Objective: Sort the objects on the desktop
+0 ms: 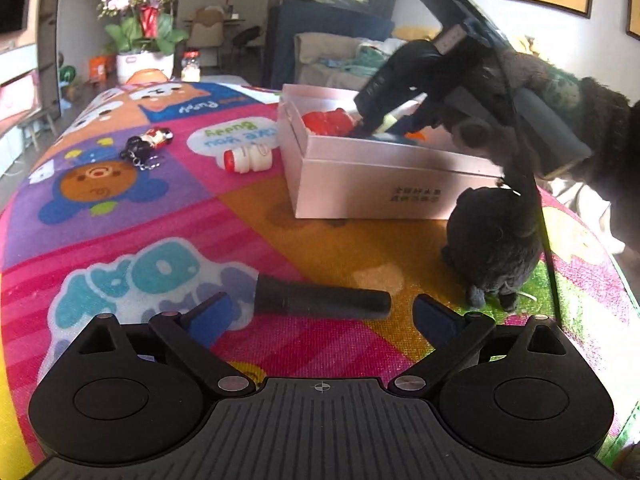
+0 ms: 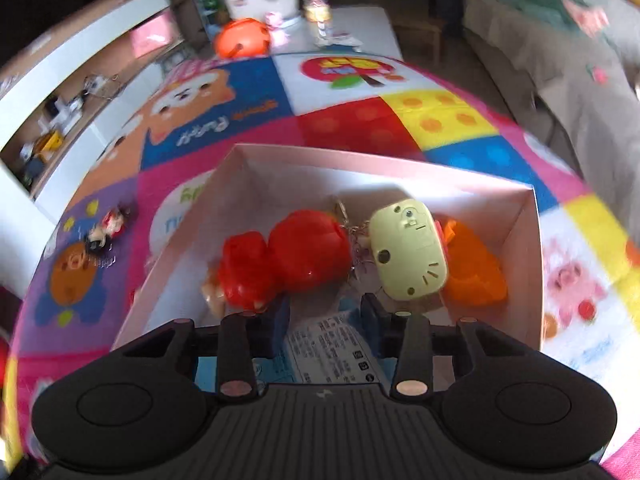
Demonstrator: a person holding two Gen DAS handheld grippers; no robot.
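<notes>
A pink box stands on the colourful mat. In the right wrist view the box holds red toys, a pale yellow toy and an orange item. My right gripper reaches into the box, its jaws on a white and blue packet; it also shows over the box in the left wrist view. My left gripper is open just above the mat, with a black cylinder lying between its fingers. A small white bottle and a keychain figure lie on the mat.
A dark plush toy sits on the mat right of the left gripper, in front of the box. A potted orchid and a jar stand at the far end. An orange ball lies beyond the mat.
</notes>
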